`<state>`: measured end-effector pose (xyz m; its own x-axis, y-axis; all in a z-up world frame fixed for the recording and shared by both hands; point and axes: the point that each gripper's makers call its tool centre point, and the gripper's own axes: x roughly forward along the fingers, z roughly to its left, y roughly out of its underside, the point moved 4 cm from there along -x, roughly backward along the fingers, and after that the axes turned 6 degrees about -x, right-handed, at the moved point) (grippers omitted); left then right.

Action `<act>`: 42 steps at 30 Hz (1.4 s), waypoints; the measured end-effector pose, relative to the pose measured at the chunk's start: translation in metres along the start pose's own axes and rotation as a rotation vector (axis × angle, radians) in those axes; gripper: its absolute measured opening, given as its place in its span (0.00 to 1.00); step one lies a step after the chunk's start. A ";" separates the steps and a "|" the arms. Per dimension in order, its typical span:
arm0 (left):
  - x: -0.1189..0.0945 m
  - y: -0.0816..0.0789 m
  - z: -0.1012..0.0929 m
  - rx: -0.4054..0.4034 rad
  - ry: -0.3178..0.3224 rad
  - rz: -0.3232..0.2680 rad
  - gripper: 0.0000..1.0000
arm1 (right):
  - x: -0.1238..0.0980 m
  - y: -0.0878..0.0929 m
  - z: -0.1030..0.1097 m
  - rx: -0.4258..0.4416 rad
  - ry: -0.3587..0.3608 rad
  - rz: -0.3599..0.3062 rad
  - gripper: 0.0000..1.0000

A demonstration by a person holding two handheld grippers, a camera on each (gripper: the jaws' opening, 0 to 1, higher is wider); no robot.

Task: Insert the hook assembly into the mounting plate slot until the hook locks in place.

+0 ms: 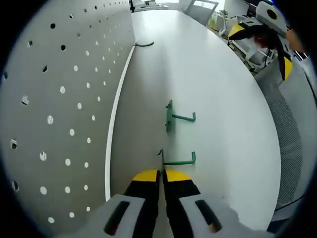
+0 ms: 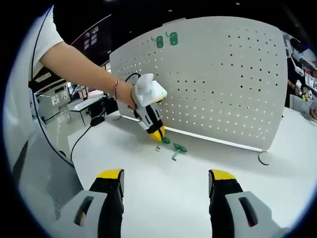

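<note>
Pick-up stage — left gripper (image 1: 162,174), jaws pressed together, reaches the nearer green metal hook (image 1: 178,158) on the white table (image 1: 218,89) beside the white pegboard (image 1: 59,99); right gripper (image 2: 166,183) waits spread, empty. Next, I judge — a firm grasp.

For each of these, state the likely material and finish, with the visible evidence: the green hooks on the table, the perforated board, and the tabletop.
Green hooks: probably painted or coated metal wire, as they are thin, stiffly bent and uniformly green.
Perforated board: likely white-painted sheet metal, thin and gently curved with regular punched holes.
Tabletop: smooth white matte surface, perhaps laminate; not certain.
</note>
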<state>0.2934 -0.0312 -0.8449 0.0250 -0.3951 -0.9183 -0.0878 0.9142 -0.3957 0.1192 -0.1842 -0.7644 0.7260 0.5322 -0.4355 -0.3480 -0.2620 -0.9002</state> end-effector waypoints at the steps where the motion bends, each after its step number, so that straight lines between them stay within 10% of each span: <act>1: 0.000 0.000 0.000 0.000 0.001 0.000 0.03 | 0.000 0.000 0.000 0.000 -0.001 0.000 0.67; 14: 0.000 0.000 -0.001 -0.004 0.001 -0.017 0.03 | -0.001 -0.001 -0.001 0.008 0.004 -0.010 0.67; 42: -0.038 -0.004 -0.004 -0.116 -0.057 -0.329 0.03 | 0.000 -0.006 0.000 0.018 -0.008 -0.034 0.67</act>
<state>0.2886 -0.0200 -0.8087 0.1260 -0.6580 -0.7424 -0.1786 0.7211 -0.6694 0.1213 -0.1831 -0.7591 0.7327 0.5475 -0.4043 -0.3334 -0.2291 -0.9145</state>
